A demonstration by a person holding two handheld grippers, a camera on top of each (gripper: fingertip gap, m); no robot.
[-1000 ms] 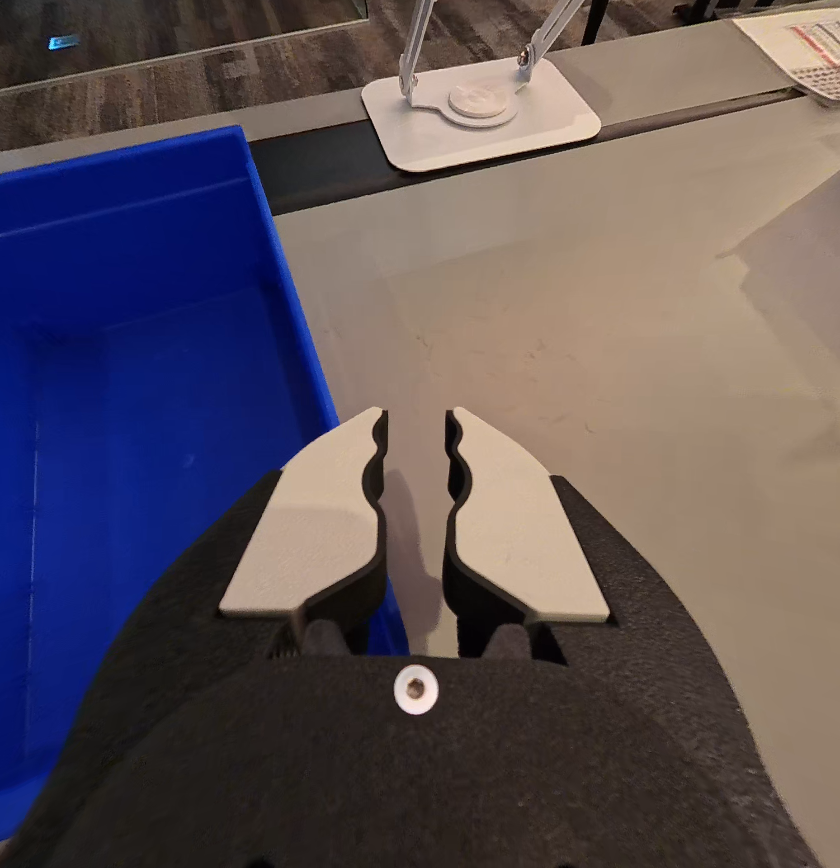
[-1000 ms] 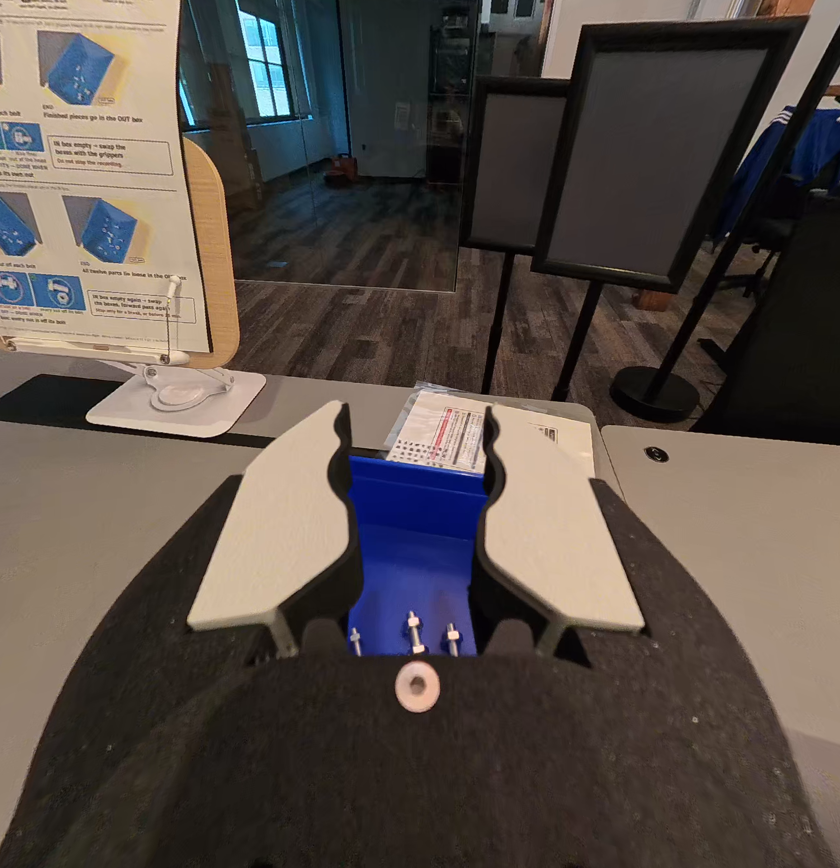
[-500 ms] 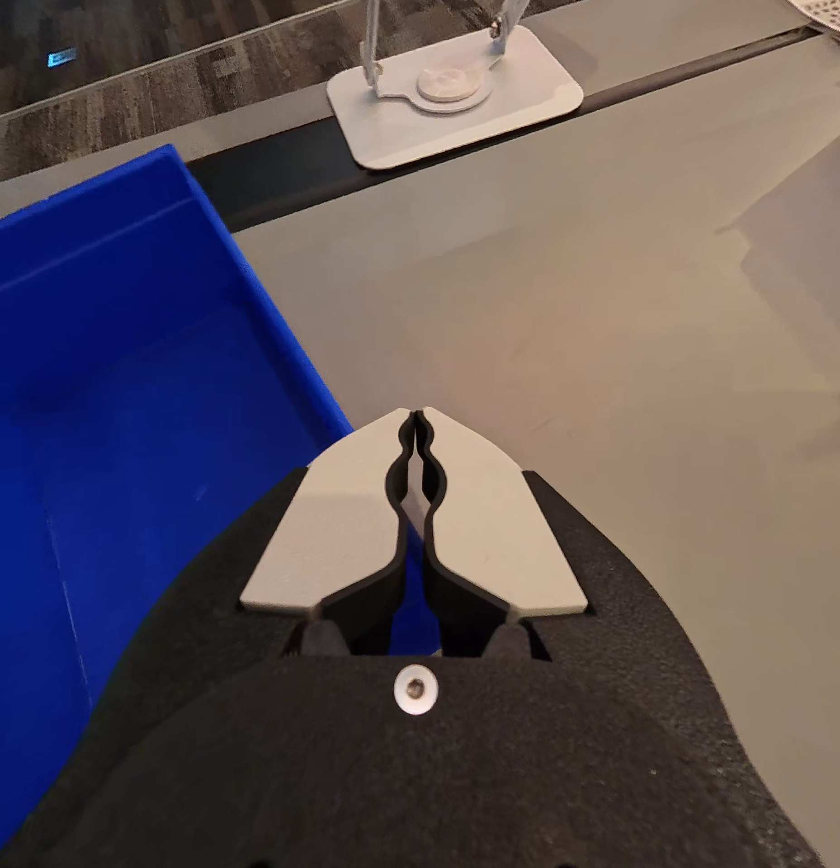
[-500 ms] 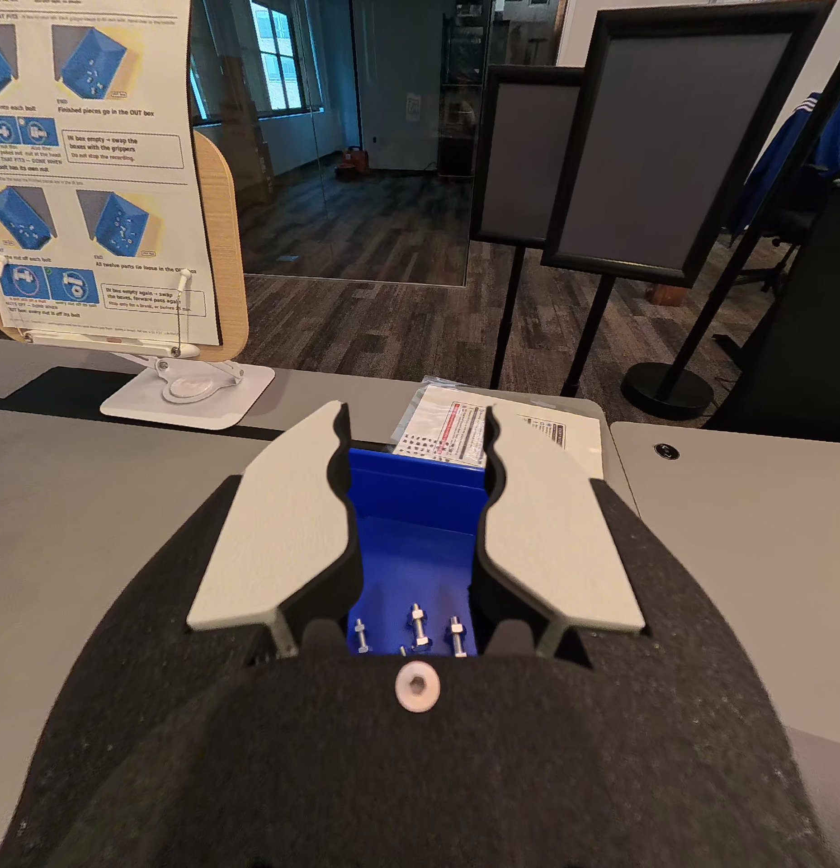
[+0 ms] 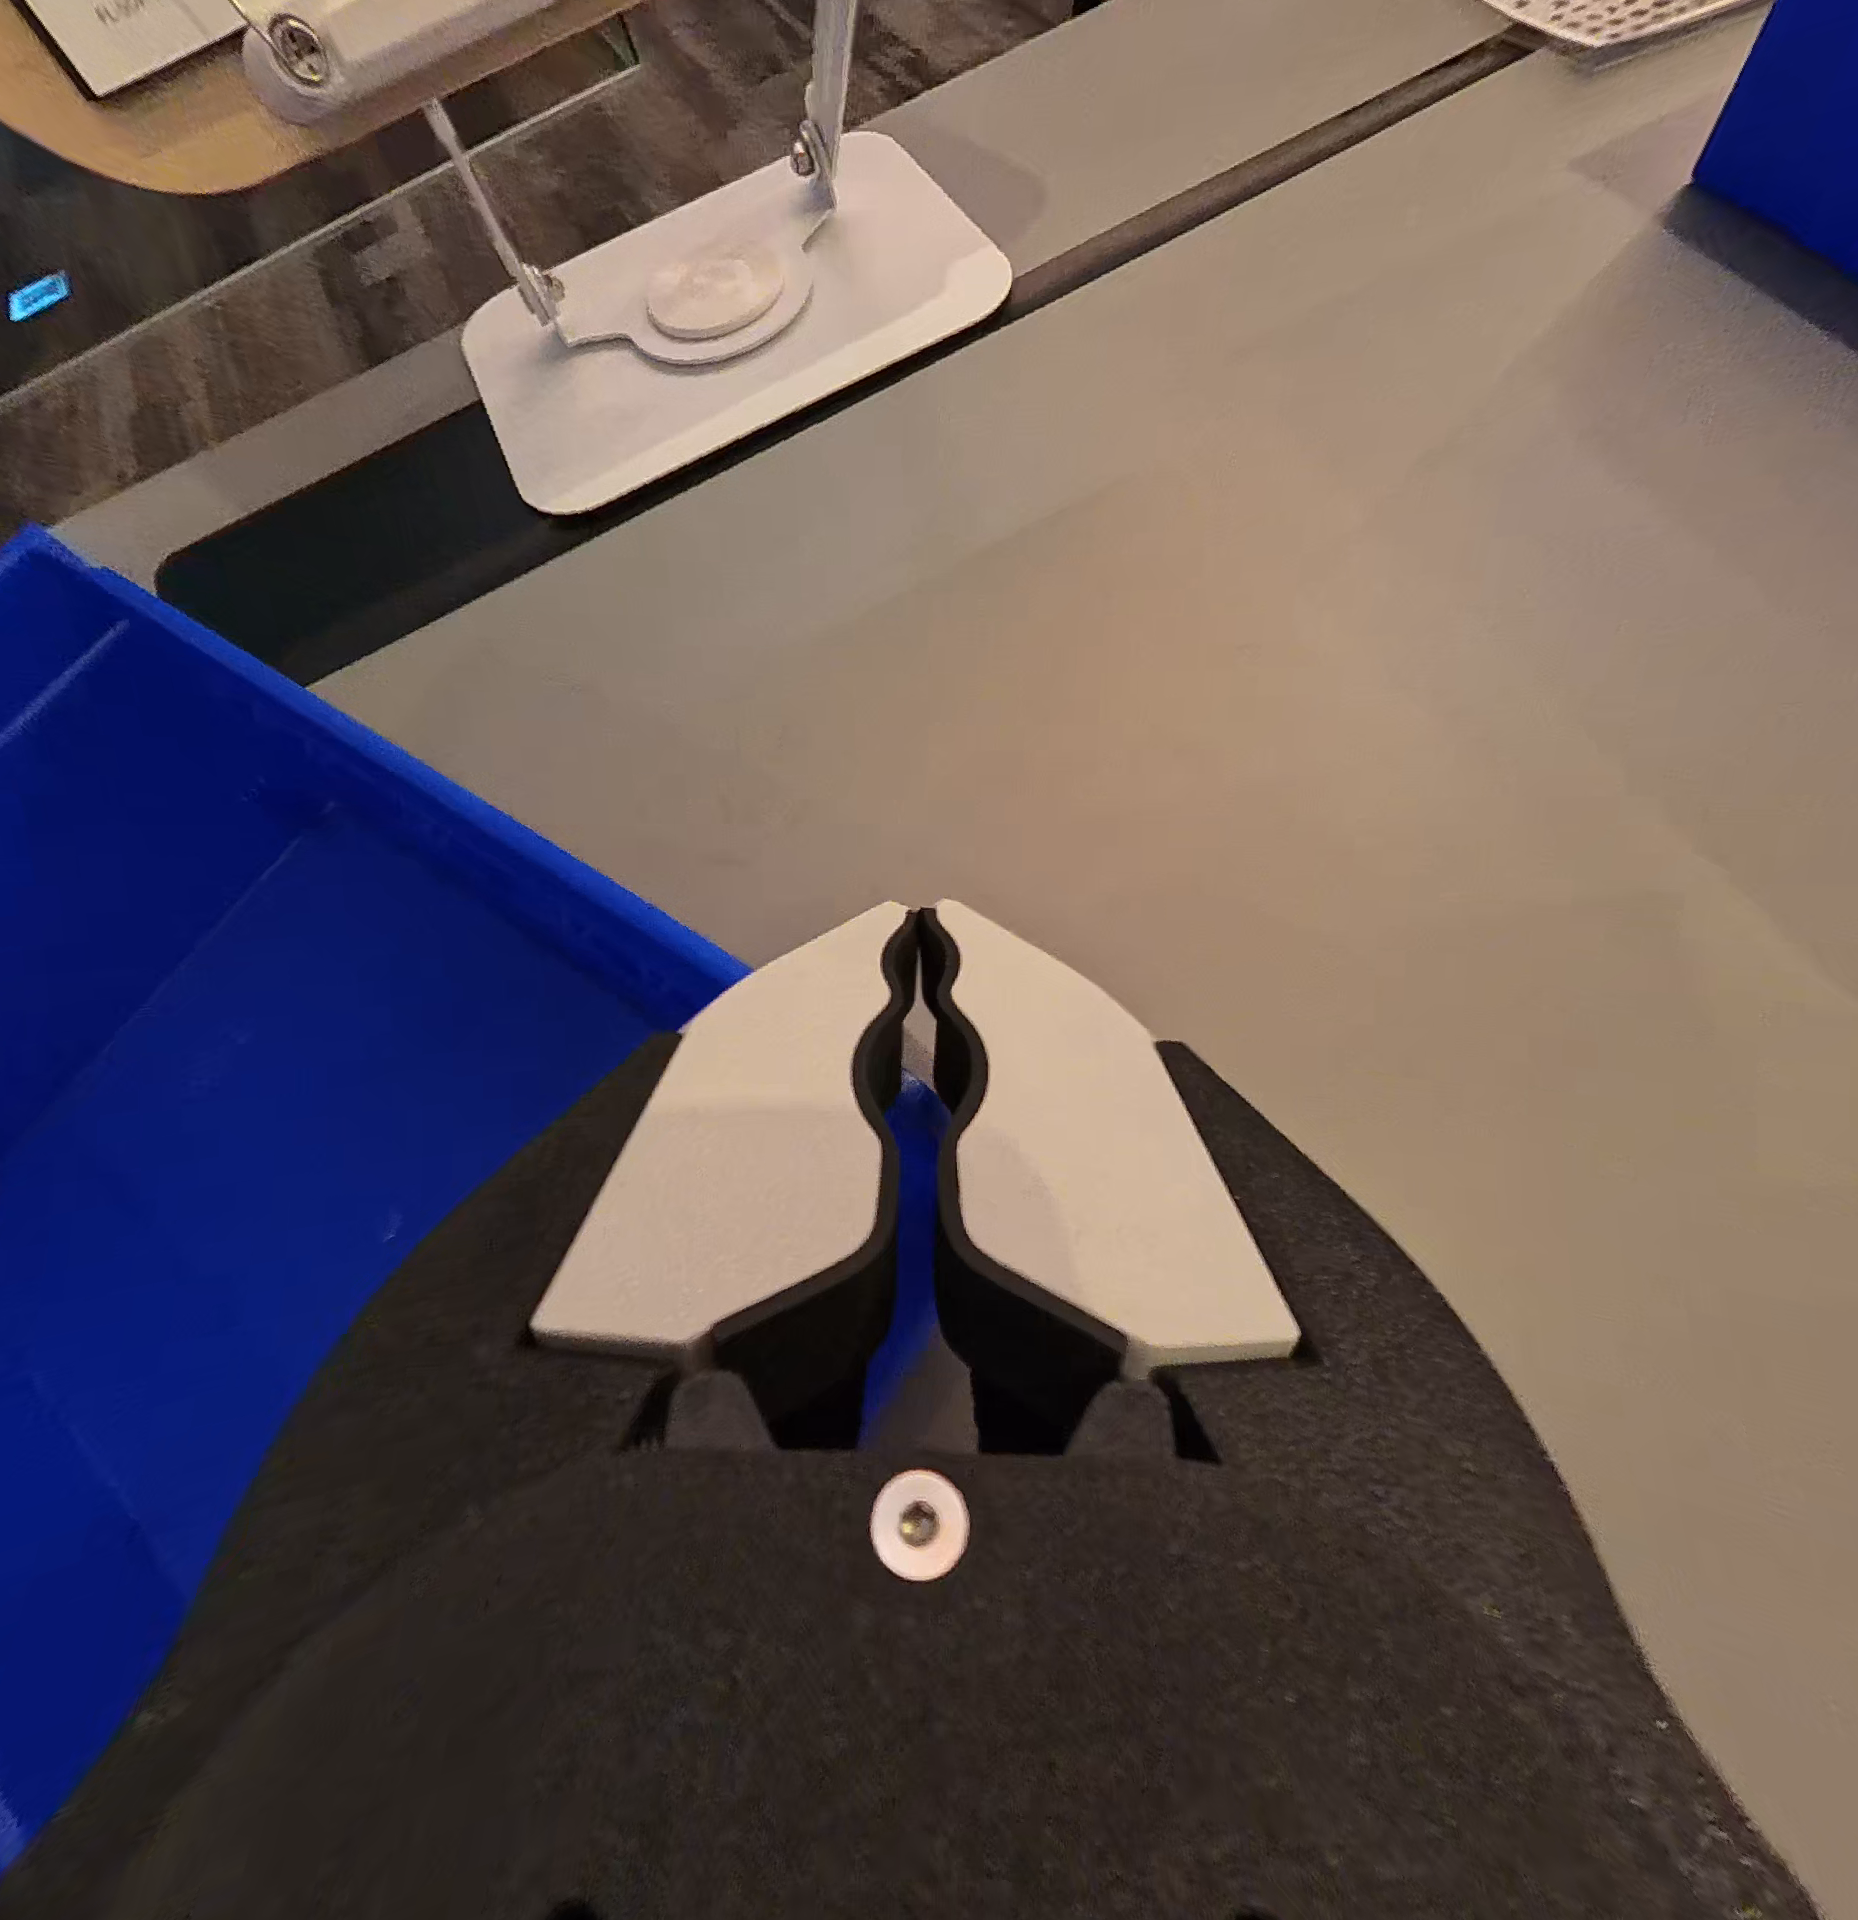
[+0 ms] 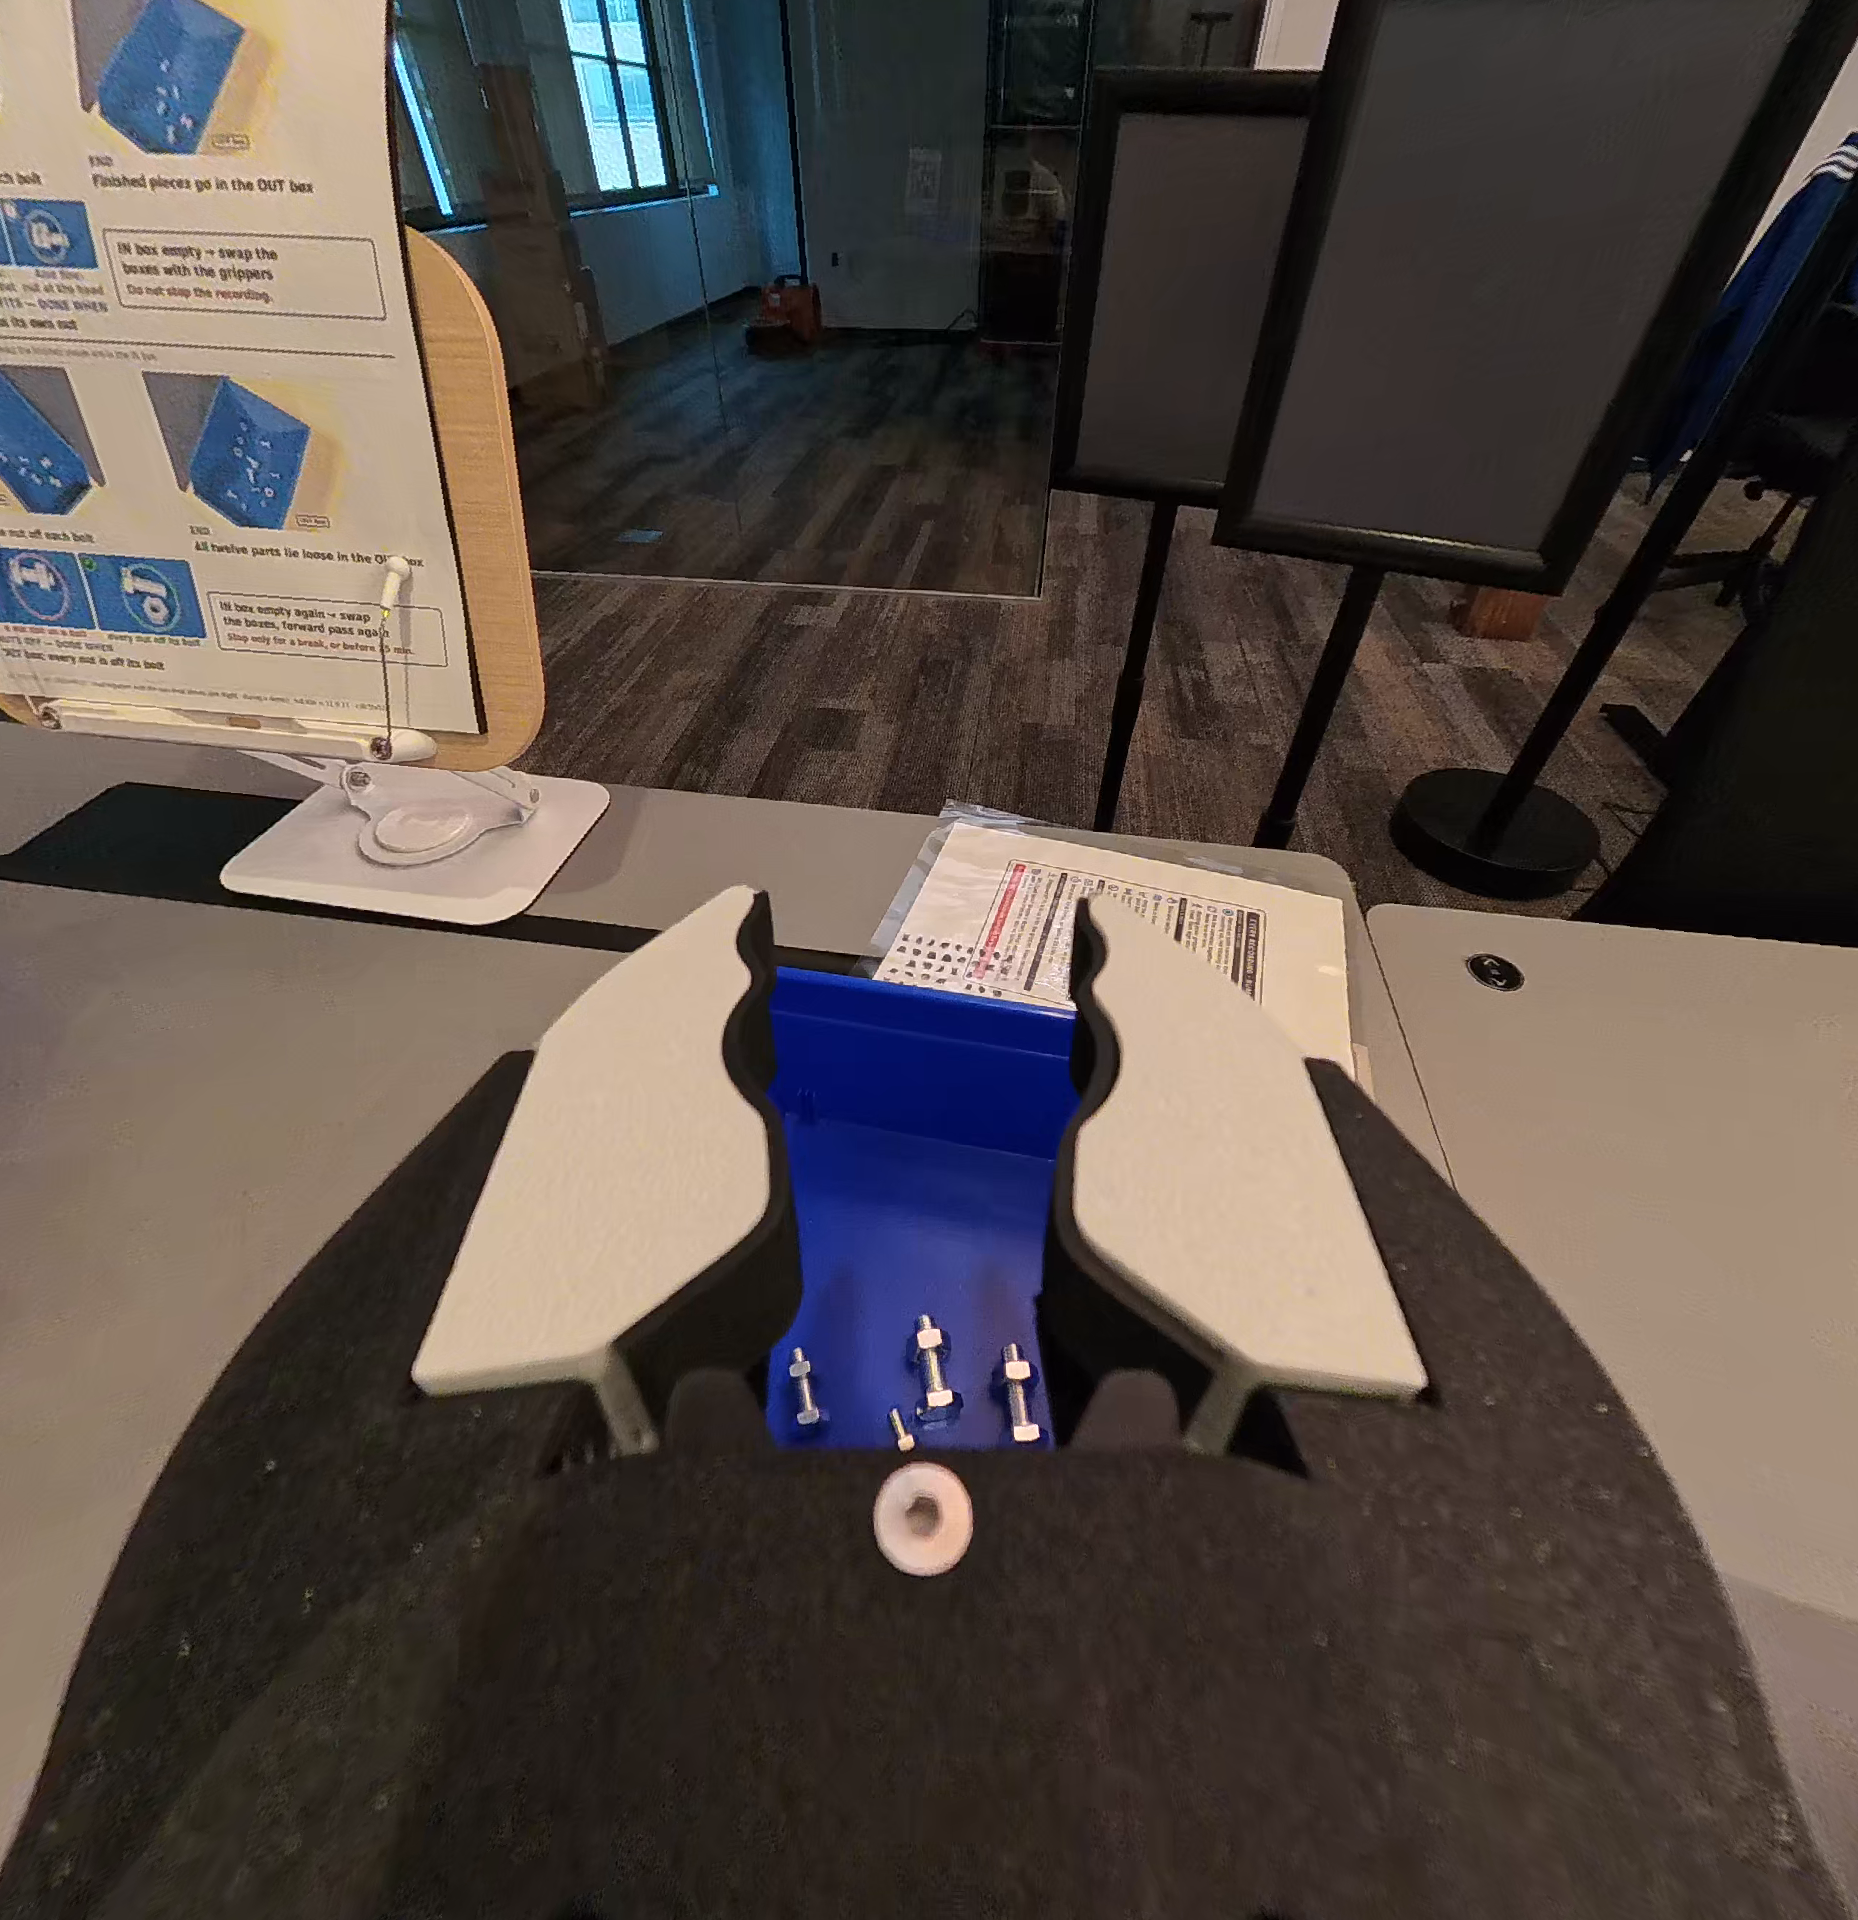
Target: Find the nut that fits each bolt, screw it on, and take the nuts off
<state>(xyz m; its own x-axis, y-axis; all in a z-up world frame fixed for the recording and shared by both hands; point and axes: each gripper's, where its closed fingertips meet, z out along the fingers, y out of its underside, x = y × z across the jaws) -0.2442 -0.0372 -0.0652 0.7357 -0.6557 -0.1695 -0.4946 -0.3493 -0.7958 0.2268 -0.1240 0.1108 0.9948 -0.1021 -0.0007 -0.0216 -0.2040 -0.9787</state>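
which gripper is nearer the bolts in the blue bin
Right. The right gripper hangs open directly above the bolts; the left gripper, shut, is by the other blue bin, with no bolts visible.

This is an office set up as a data-collection workstation. Grey desks (image 6: pixel 1631 1143) stand side by side, the right one with a cable grommet (image 6: pixel 1494 972). Far off lie dark wood-pattern flooring (image 6: pixel 852 675), a glass partition (image 6: pixel 800 260) with a window behind it, and two black-framed sign stands (image 6: pixel 1527 312) on round bases. At far left a printed instruction sheet (image 6: pixel 177 364) rests on a white document stand (image 6: pixel 416 847). Blue plastic bins (image 5: pixel 177 1039) sit on the desk, and a blue jacket (image 6: pixel 1798 260) hangs at far right
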